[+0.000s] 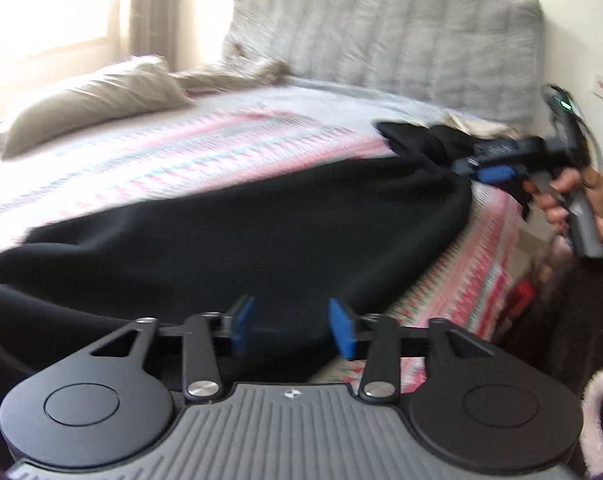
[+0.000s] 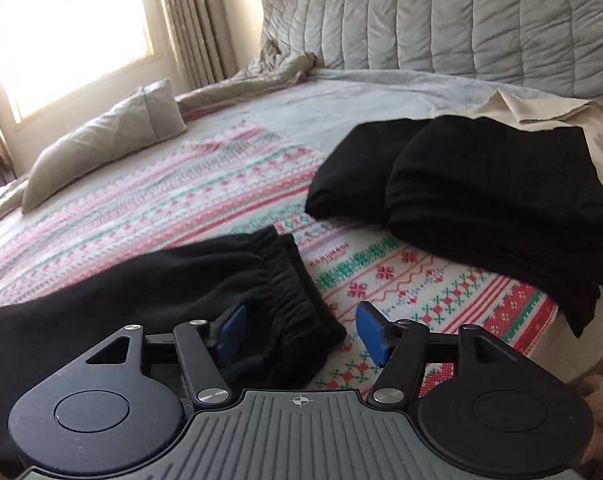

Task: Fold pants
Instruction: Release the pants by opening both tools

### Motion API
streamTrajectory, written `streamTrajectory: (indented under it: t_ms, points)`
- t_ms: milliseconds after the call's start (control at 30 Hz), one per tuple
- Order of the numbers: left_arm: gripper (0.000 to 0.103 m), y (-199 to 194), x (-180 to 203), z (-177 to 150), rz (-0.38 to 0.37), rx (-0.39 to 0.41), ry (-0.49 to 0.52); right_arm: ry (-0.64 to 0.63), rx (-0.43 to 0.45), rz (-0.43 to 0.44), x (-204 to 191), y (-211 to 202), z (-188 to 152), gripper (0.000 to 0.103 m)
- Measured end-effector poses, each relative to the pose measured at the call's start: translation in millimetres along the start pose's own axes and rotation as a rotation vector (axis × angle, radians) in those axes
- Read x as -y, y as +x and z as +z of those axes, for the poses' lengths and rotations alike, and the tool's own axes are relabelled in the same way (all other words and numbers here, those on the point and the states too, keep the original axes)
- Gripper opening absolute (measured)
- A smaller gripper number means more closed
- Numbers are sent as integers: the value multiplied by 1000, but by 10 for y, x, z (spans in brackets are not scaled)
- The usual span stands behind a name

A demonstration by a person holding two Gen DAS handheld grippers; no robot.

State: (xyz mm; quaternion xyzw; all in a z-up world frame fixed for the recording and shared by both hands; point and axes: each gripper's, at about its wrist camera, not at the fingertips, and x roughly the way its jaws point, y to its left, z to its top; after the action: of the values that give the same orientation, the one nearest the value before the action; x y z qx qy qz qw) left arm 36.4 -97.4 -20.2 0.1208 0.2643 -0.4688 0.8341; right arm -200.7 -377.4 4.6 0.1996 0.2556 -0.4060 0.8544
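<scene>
Black pants [image 1: 237, 236] lie stretched across the patterned bedspread [image 1: 181, 156]. In the left wrist view my left gripper [image 1: 291, 326] is open just above the pants' near edge, with nothing between its blue pads. The right gripper [image 1: 485, 170] shows at the far right of that view, at the pants' gathered end. In the right wrist view my right gripper [image 2: 301, 330] is open, with the pants' elastic waistband [image 2: 289, 292] lying between its blue pads, close to the left one.
A stack of folded black clothes [image 2: 481, 204] sits on the bed's right side by its edge. A grey pillow [image 2: 109, 140] lies at the left. A quilted headboard [image 2: 441, 20] and a bright window [image 2: 69, 32] stand behind.
</scene>
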Motion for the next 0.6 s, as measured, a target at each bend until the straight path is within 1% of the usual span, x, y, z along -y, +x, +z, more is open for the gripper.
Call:
streamTrajectory:
  t_ms: [33,100,133,200,267,367,433,467,600]
  points:
    - [66,-31,-48,8,33,9,-24,9,0,16,-16,-26,20,63]
    - [71,-112,-198,15,100,28,-78,18,-13,68,-91,-53,52,64]
    - [74,-153,-271,18,142,33,-109,18,-26,100,-153,-59,63,66]
    - [77,-222,-421,21,238,38,-173,10,-59,172,-315,-54,72,70]
    - [79,-294,-620,14,337,27,-253,-13,-95,245,-521,-41,69,70]
    - [81,-379,-891,-33,465,10,-357,-69,-148,330,-885,-4,56,72]
    - [85,-461,-1054,-78,530,4,-393,-109,-185,376,-1145,34,57,72]
    - [86,-507,-1127,-105,556,3,-407,-124,-202,398,-1280,59,61,72]
    - [93,-660,-1356,-173,625,15,-456,-165,-256,478,-1829,161,76,78]
